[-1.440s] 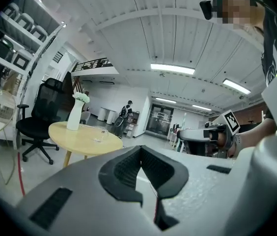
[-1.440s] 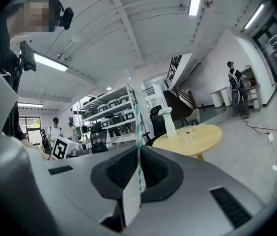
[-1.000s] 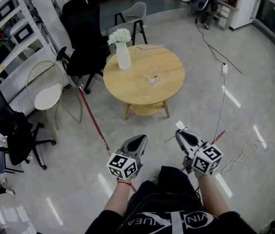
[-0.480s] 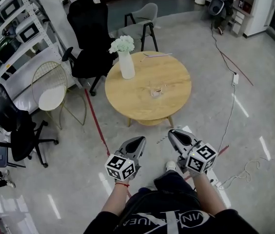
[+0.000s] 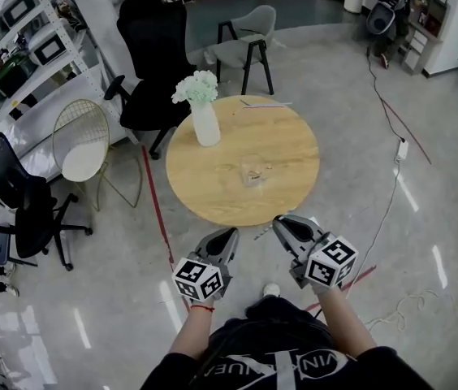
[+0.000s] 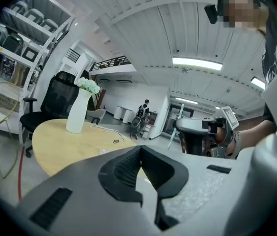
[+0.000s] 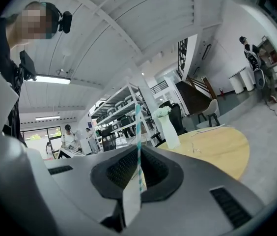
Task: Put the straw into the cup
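Grey polished floor lay all round a round wooden table (image 5: 213,187), with a white vase of flowers (image 5: 205,120) near the table's far left edge and a black office chair (image 5: 152,63) beyond that. Close to the table's middle stood a small clear thing, too small to read well, most likely the cup (image 5: 251,175).

Both grippers were short of the table's near edge, over the floor and well apart from the cup. The right gripper (image 7: 138,168) pinched a teal-and-white striped straw (image 7: 138,132) upright between its pads, low on its length. The left gripper (image 6: 139,163) had its jaws pressed together with nothing between them.

By my reading, the step in hand was carrying the straw to the table; nothing had yet gone into the cup. The next move would call for bringing the right gripper above the table's middle, tipping the straw's free end down and lining it up with the cup's mouth, perhaps with the left gripper steadying the cup.

Only the head view showed the cup and how far the grippers were from the table. Only the right gripper view showed the stripes and the pinch plainly. The left gripper view showed the vase from the side, with the straw sticking up from the other gripper.
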Available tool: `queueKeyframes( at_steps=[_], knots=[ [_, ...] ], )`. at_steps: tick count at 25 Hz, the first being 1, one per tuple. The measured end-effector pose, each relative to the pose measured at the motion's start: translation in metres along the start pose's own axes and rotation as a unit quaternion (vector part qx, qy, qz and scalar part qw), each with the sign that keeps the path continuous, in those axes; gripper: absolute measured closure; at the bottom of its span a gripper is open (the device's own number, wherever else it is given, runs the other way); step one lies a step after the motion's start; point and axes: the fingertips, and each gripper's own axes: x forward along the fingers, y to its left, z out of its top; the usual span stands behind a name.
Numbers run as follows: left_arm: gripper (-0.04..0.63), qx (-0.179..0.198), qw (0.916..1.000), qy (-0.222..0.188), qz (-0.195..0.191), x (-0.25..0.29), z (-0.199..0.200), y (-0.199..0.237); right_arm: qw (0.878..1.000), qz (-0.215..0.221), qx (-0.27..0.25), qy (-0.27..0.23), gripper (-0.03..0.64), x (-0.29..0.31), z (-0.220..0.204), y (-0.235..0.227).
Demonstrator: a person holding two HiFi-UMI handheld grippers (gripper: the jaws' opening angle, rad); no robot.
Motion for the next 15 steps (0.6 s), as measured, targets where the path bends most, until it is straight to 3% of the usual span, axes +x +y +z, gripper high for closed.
queueKeyframes(
  at_steps=[15],
  knots=[
    [0.589,-0.011,0.9986,0.02,0.048,0.057,-0.013,0.011,0.998,0.047,0.028,0.022,0.598,0.018,0.007,-0.069]
  ],
)
